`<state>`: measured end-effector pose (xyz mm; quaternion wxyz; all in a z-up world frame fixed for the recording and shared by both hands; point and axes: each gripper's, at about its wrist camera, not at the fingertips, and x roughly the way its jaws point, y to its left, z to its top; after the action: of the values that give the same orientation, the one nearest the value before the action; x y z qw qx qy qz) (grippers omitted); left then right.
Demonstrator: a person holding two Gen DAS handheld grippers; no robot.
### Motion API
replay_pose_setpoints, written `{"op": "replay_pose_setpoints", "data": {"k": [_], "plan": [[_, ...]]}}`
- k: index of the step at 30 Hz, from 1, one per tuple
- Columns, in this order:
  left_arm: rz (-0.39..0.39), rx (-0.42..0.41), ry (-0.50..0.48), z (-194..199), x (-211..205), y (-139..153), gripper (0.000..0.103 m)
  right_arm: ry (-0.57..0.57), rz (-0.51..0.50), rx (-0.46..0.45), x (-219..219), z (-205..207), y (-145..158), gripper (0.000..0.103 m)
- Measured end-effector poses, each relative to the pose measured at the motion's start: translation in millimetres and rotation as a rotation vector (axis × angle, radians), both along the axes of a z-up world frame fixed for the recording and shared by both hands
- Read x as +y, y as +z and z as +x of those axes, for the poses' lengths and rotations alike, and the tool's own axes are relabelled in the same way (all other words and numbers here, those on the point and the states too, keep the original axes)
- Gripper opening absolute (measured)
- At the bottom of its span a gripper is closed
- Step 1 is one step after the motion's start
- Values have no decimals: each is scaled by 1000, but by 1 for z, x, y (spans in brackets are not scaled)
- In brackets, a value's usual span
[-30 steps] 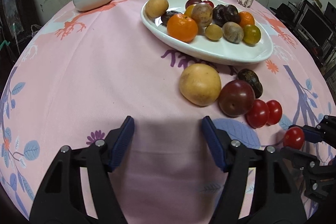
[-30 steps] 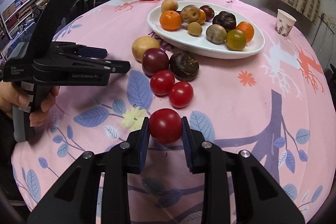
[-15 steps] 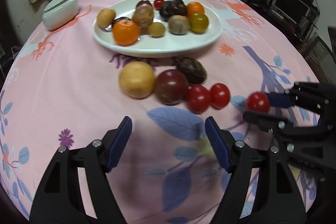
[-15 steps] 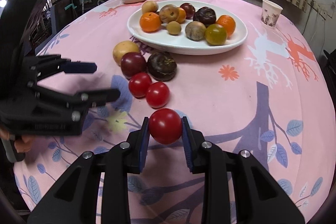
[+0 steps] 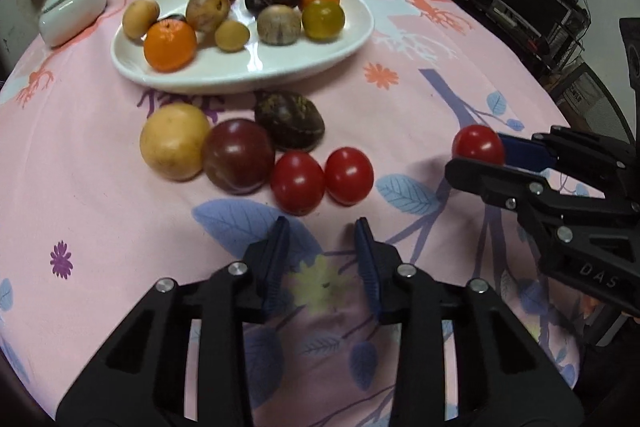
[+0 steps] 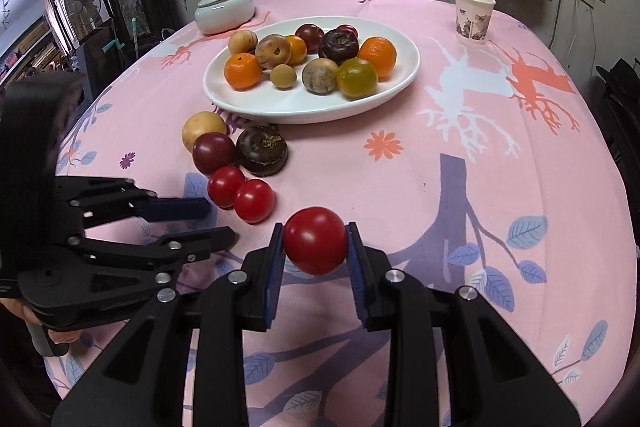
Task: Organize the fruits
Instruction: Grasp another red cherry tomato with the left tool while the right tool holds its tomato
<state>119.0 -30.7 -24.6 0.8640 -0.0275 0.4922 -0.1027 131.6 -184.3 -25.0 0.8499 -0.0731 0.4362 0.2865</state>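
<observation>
Clamping a glossy red tomato (image 6: 316, 241), the right gripper (image 6: 315, 247) carries it toward the white oval plate (image 6: 404, 77); the left gripper (image 5: 322, 247), jaws just narrowed and empty, lines up behind two loose red tomatoes (image 5: 322, 177).

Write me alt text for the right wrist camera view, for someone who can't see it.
The right gripper holds a round red tomato above a pink patterned tablecloth. Beyond it, five loose fruits lie beside a white oval plate piled with mixed fruit. The left gripper, empty, reaches in from the left edge.

Black grippers (image 5: 322, 255), blue-padded fingers (image 6: 273, 267), silver screws, perhaps "DAS" lettering
</observation>
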Motion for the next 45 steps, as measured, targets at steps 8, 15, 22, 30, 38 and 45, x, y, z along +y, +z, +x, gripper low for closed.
{"op": "replay_pose_setpoints", "data": {"k": [8,15,22,30,38,45], "plan": [[21,-31,35,12,9,4,36,14,-7,8,3,-2,0,31],[17,-59,27,22,4,9,36,21,-16,14,5,-2,-3,31],[7,-62,-13,16,-4,5,35,19,-20,15,5,-2,-4,31],[-31,-56,-36,20,-4,0,29,16,-17,12,4,-2,-3,32],[-14,-62,-72,27,-10,-3,37,24,-41,30,5,-1,-6,42],[25,-82,-132,32,-17,-2,31,60,-46,63,7,-3,-12,52]]}}
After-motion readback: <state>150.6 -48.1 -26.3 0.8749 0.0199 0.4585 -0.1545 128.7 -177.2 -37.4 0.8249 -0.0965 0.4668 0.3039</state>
